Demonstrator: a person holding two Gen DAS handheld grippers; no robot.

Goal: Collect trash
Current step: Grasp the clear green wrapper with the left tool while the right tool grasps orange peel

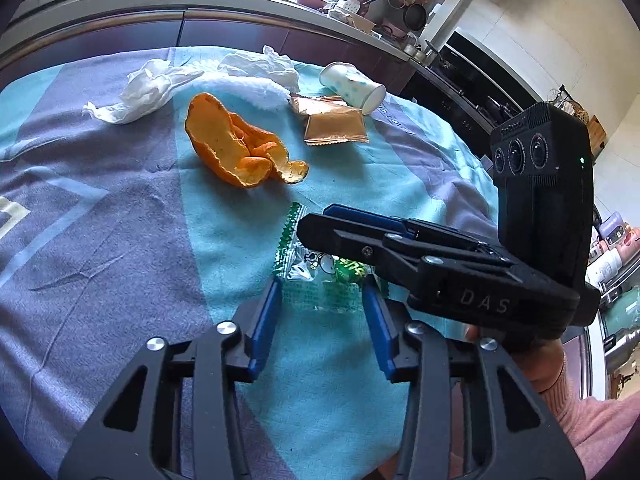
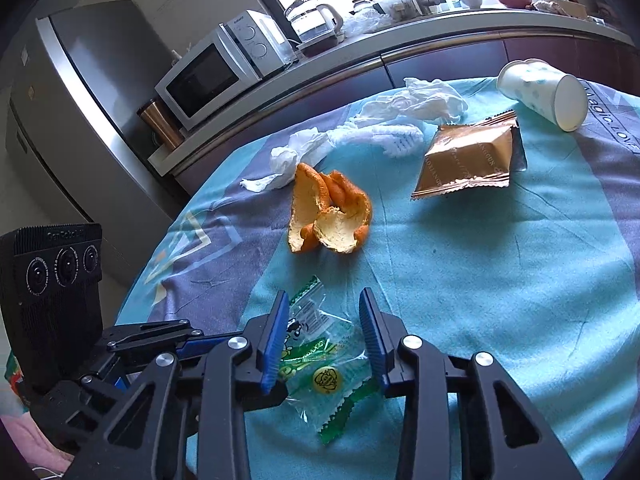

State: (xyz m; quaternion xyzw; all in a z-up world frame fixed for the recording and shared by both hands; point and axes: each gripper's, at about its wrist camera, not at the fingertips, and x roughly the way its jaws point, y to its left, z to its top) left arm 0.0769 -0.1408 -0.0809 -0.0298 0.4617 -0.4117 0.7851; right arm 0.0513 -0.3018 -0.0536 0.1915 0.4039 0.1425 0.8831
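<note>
A clear-and-green candy wrapper (image 1: 320, 276) (image 2: 320, 356) lies on the cloth between the open blue pads of both grippers. My left gripper (image 1: 320, 292) straddles it from the near side. My right gripper (image 2: 324, 304) straddles it too and shows from the side in the left wrist view (image 1: 320, 228). An orange peel (image 1: 240, 148) (image 2: 328, 212) lies just beyond. Farther back are a gold snack packet (image 1: 332, 120) (image 2: 468, 160), crumpled tissues (image 1: 140, 92) (image 2: 424, 96) and a tipped paper cup (image 1: 352, 86) (image 2: 540, 92).
A teal and purple cloth (image 1: 100, 220) (image 2: 500, 280) covers the table. A white fluffy cloth (image 1: 256, 88) (image 2: 392, 136) lies behind the peel. Behind the table runs a dark kitchen counter (image 1: 224, 28) with a microwave (image 2: 216, 72), kettle (image 2: 316, 20) and fridge (image 2: 80, 92).
</note>
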